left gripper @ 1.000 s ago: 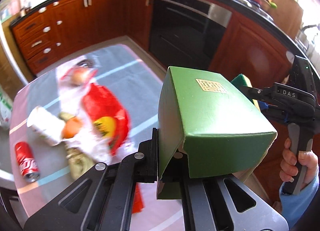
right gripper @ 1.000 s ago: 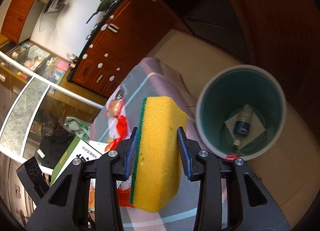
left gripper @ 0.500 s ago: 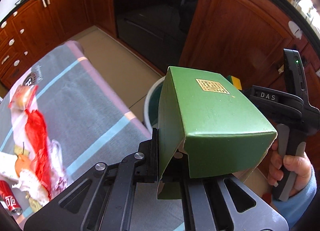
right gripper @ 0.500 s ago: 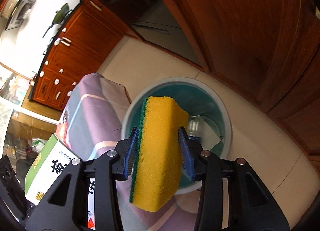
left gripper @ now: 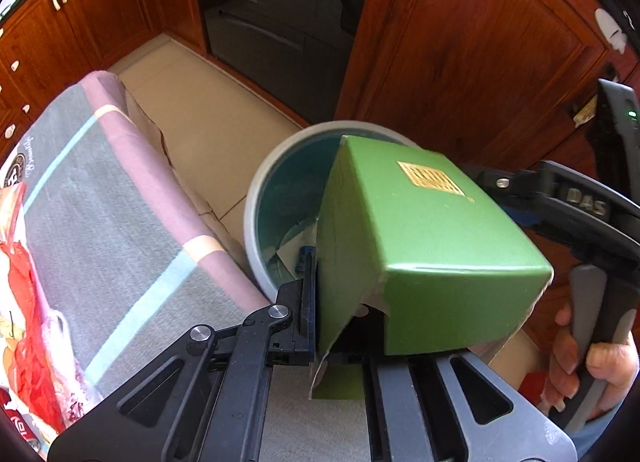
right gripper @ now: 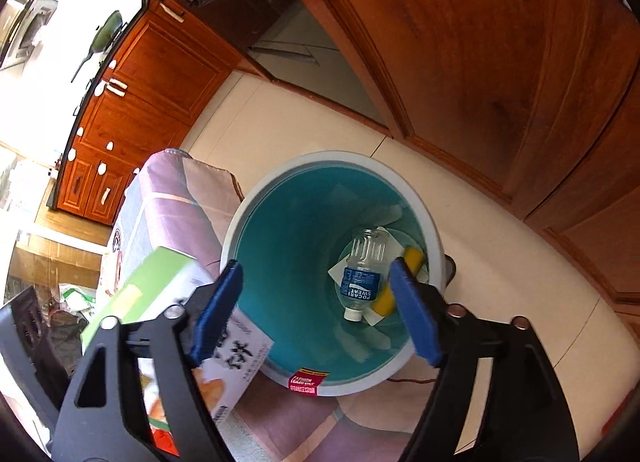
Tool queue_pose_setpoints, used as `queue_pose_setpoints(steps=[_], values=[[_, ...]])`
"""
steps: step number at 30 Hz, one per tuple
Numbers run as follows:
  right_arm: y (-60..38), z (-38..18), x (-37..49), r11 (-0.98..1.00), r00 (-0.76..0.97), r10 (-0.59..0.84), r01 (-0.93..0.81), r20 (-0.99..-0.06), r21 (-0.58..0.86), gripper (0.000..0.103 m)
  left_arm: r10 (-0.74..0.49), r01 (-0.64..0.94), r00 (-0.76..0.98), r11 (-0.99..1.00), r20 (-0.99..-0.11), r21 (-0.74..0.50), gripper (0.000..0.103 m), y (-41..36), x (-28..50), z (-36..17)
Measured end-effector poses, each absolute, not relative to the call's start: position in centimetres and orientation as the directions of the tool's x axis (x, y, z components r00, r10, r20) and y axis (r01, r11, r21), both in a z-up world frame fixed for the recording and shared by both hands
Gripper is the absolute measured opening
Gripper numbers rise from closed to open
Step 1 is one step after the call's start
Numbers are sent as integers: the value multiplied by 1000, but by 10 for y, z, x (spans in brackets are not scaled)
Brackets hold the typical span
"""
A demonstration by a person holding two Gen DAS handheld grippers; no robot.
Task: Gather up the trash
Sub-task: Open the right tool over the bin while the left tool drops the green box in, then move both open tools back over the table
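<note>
Now the right gripper [right gripper: 316, 308] jaws have just opened, the sponge [right gripper: 412, 258] lies in the bin [right gripper: 240, 222], while the left gripper [left gripper: 336, 326] clamps the green box [left gripper: 420, 242].

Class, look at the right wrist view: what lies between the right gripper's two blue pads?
Nothing is held between the right gripper pads. Through the gap shows the teal bin, with a plastic bottle and the yellow sponge at its bottom.
</note>
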State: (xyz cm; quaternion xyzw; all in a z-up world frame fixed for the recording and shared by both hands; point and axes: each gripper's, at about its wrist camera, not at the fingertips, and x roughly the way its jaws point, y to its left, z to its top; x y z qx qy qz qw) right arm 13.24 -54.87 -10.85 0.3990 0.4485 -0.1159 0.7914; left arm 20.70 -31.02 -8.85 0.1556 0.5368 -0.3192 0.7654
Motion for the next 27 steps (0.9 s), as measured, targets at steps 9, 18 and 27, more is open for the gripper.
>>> queue_pose_setpoints(steps=[9,18,27], values=[[-552,-114,127,629,542,182,578,-821,521,76,-325,649,259,756,-910,-85,57,-309,206,-81],[-541,-115,127,623,517,198,590,-833,514,85,-331,641,289,764,-898,-75,80,-290,190,-66],[-511,-104,124,642,489,226,576,-842,507,87,-337,603,314,793,-888,-88,90,-251,167,-49]])
